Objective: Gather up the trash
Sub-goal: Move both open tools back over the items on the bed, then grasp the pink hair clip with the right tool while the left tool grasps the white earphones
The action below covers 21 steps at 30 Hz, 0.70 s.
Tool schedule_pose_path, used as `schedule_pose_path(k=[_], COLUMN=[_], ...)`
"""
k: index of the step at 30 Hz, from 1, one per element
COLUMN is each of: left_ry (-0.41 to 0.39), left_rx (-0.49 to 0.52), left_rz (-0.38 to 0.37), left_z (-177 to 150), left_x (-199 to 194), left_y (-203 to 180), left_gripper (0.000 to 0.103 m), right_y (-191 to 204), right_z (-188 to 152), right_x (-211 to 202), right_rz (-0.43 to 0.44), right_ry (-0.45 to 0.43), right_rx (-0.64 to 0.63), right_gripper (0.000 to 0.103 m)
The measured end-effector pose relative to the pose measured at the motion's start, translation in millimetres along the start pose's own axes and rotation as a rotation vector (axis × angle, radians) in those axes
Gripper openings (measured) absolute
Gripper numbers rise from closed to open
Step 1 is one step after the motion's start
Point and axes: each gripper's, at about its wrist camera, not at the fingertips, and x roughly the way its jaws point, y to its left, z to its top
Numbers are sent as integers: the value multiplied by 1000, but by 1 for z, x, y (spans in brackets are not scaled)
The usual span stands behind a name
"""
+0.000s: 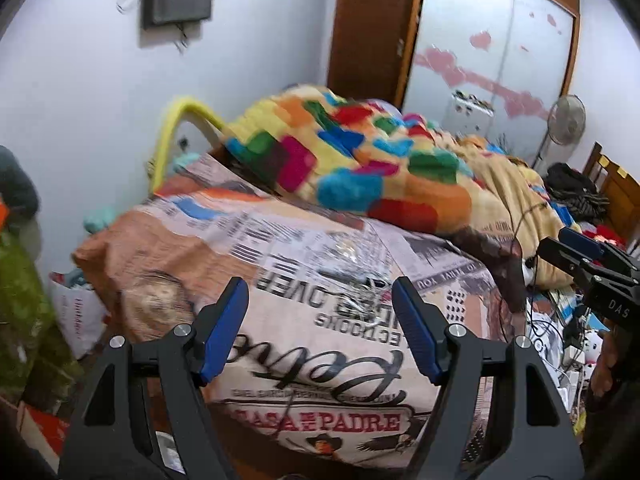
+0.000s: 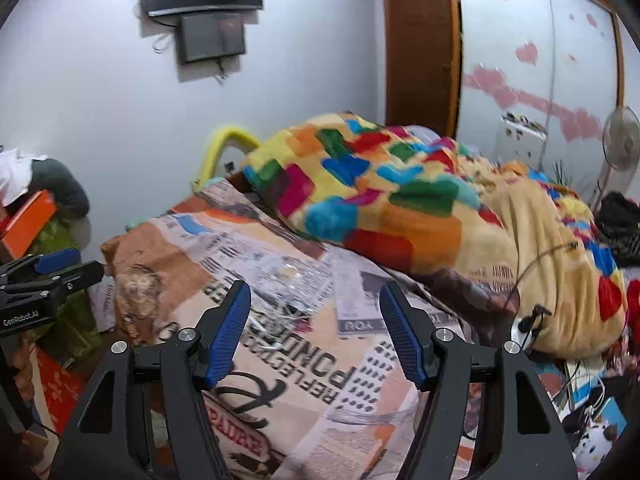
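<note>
Trash: a crumpled clear plastic wrapper [image 1: 352, 268] lies on the bed, on the printed cover [image 1: 320, 360], just ahead of both tools; we judge it our target
Left hand-held gripper [image 1: 320, 332]: spread, nothing between its pads; we aim it down at the wrapper
Right hand-held gripper [image 2: 316, 332]: spread too, empty; angled down beside the left one, likely to share the pick
Surface: soft bedding; a colourful blanket [image 1: 360, 160] is heaped behind the wrapper
Room: white wall, wall screen [image 2: 212, 36], wardrobe [image 2: 540, 60]; clutter around
</note>
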Motion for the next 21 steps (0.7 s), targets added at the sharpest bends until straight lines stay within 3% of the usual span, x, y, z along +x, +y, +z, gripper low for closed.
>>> schedule_pose_path(k=[8, 17, 21], left_ry=[127, 193, 220], left_rx=[-7, -23, -44], left_rz=[-43, -60, -83], left_z=[-8, -23, -30], left_x=[96, 161, 180], left_y=[-1, 20, 29], left_gripper=[73, 73, 73], right_y=[-8, 16, 27], right_z=[-21, -44, -50], right_x=[69, 150, 180], right_rz=[43, 154, 192], right_ry=[128, 253, 293], right_rx=[48, 66, 67], right_gripper=[63, 63, 48])
